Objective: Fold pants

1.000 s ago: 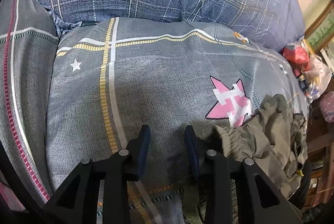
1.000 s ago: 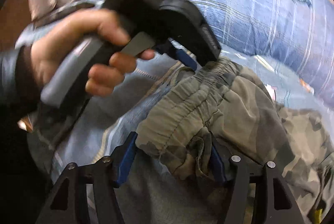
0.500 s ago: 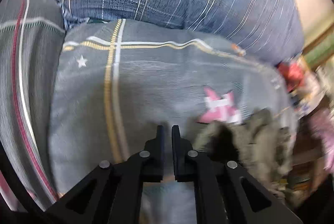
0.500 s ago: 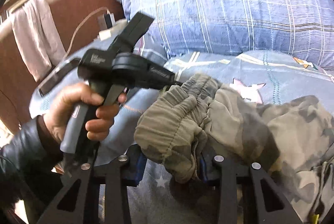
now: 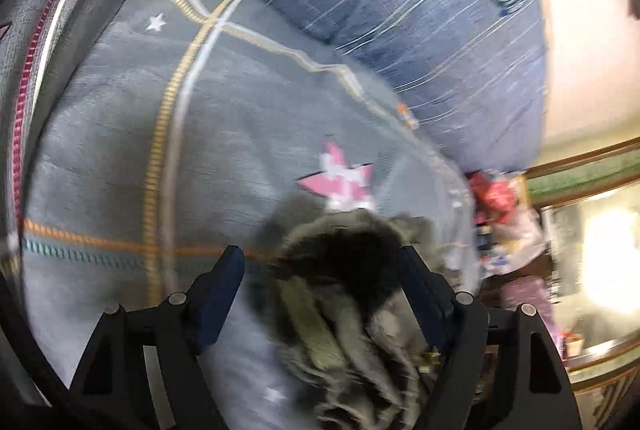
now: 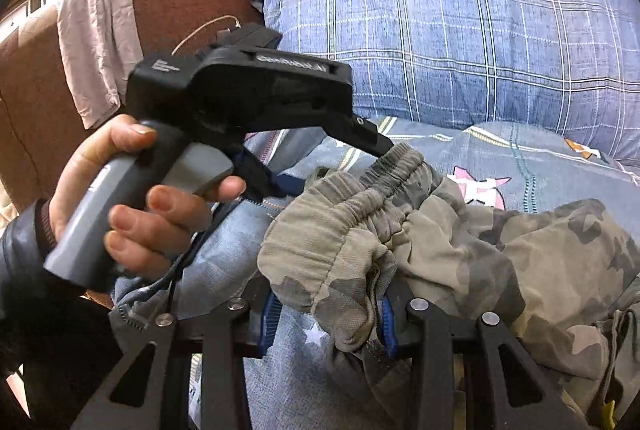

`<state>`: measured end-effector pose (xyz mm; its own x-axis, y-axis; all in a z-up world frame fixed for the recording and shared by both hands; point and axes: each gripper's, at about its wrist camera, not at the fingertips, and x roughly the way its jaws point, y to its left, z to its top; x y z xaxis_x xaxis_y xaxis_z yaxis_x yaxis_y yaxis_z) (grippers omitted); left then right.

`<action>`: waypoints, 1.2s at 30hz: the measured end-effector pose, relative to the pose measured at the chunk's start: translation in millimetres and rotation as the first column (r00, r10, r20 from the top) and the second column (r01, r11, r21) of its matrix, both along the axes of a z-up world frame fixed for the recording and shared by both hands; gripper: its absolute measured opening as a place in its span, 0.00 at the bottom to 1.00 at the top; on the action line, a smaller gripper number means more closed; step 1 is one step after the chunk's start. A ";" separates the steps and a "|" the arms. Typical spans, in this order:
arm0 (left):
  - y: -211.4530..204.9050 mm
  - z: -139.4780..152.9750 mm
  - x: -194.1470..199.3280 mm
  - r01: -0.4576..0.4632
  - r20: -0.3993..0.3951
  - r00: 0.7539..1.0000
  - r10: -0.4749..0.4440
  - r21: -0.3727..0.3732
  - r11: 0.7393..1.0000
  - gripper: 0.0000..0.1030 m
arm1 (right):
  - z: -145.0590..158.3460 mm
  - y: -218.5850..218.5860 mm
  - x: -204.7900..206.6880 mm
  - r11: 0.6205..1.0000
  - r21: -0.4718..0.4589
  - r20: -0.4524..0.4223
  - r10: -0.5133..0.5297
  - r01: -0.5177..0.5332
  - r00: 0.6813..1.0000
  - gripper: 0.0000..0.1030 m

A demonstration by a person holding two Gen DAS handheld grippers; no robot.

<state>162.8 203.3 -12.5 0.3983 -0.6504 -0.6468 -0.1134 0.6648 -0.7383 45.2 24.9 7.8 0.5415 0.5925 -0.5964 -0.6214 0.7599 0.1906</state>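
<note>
The right gripper (image 6: 326, 316) pinches the elastic waistband of the camouflage pants (image 6: 460, 242) on the grey-blue quilt (image 6: 532, 157), while a hand (image 6: 132, 189) holds the left gripper (image 6: 240, 89) at the waistband's far end

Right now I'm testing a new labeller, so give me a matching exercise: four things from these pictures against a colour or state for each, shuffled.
Things:
1. pants
2. left hand-held gripper
3. big pillow
4. cloth on the headboard

Colour or state:
a. blue plaid
b. pale pink, hanging
c. olive camouflage, bunched
d. open around the waistband

Pairs: 1-c, 2-d, 3-a, 4-b
</note>
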 end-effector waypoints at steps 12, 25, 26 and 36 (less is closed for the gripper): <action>-83.7 32.2 -4.9 0.098 0.007 0.995 -0.100 0.163 0.982 0.23 | 27.5 -41.1 -17.4 0.995 0.100 0.013 -0.014 0.012 1.000 0.37; -261.7 131.2 7.9 0.323 0.193 0.899 -0.394 0.316 0.892 0.23 | 85.2 -200.6 -34.0 0.899 0.395 -0.041 -0.186 0.187 0.982 0.35; -279.4 129.1 10.9 0.347 0.186 0.886 -0.424 0.340 0.874 0.23 | 83.5 -215.1 -37.4 0.892 0.398 -0.051 -0.214 0.216 0.976 0.35; -384.2 33.2 48.6 0.514 -0.029 0.833 -0.552 0.410 0.753 0.27 | -10.8 -307.5 -20.0 0.763 0.380 -0.392 -0.379 0.523 0.838 0.35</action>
